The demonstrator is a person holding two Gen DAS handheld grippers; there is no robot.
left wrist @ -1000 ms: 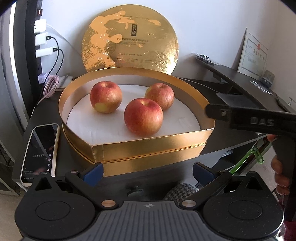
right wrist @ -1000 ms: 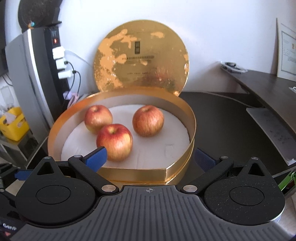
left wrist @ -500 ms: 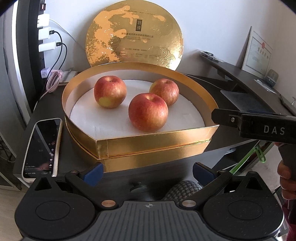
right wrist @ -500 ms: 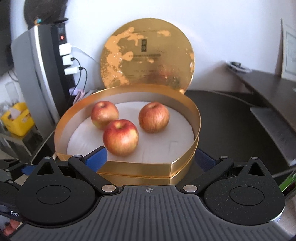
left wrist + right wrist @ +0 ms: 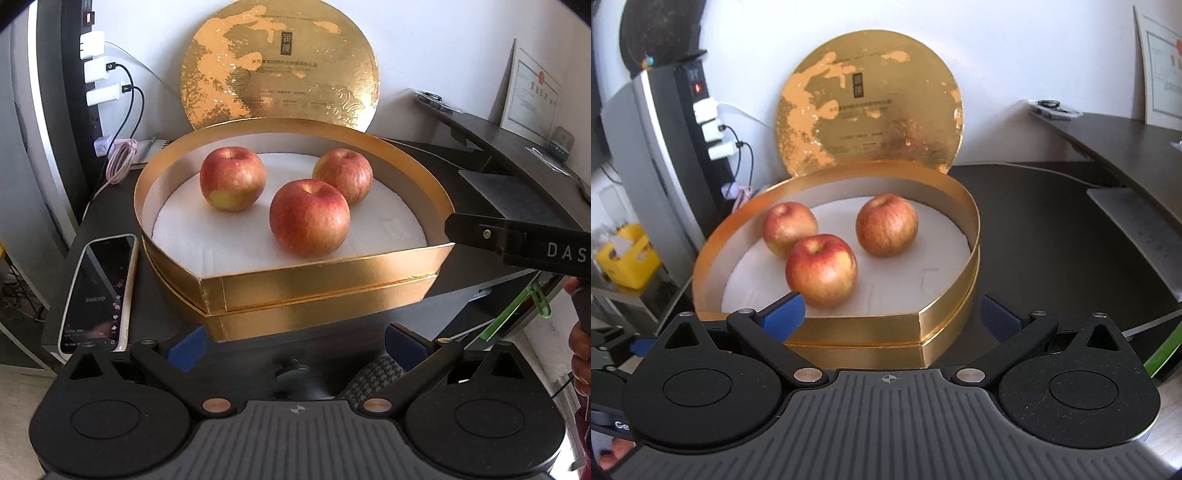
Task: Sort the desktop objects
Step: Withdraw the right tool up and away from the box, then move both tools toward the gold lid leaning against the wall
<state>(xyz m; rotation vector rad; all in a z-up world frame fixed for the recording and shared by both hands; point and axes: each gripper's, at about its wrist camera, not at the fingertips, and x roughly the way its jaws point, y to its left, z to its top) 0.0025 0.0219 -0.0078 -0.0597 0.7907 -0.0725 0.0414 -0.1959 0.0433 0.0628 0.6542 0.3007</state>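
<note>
Three apples inside a gold box [image 5: 321, 288], open-topped, white-lined, set on the dark tabletop [image 5: 476, 266]. Behind it at 12 o'clock, a round gold lid [image 5: 280, 66], propped upright against the white wall. Left gripper [image 5: 295, 341] low at 6 o'clock of the box, off the tabletop's near edge, jaws spread wide, blue pads empty. Right gripper [image 5: 890, 314] also at 6 o'clock in its own view, jaws wide apart and holding nothing, left pad overlapping the box's near wall in the picture; touching or not, cannot tell. In the left wrist view, the right gripper's black body reaching in from 3 o'clock, beside the box's right rim, a hand [image 5: 580, 354] partly visible below it. Left of the box at 9 o'clock, a phone [image 5: 99, 291] lying flat, screen up, just beside the box wall. Inside the box: nearest apple [image 5: 309, 218] toward the middle, red; left apple [image 5: 232, 178] at 10 o'clock of it, with a yellow-green patch low down; far apple [image 5: 342, 175] at 1 o'clock, close behind the nearest. All three upright, stems up, none touching the wall. Far left at 10 o'clock, white chargers [image 5: 98, 70] plugged into a vertical power strip, a coiled pink cable [image 5: 120, 162] below.
</note>
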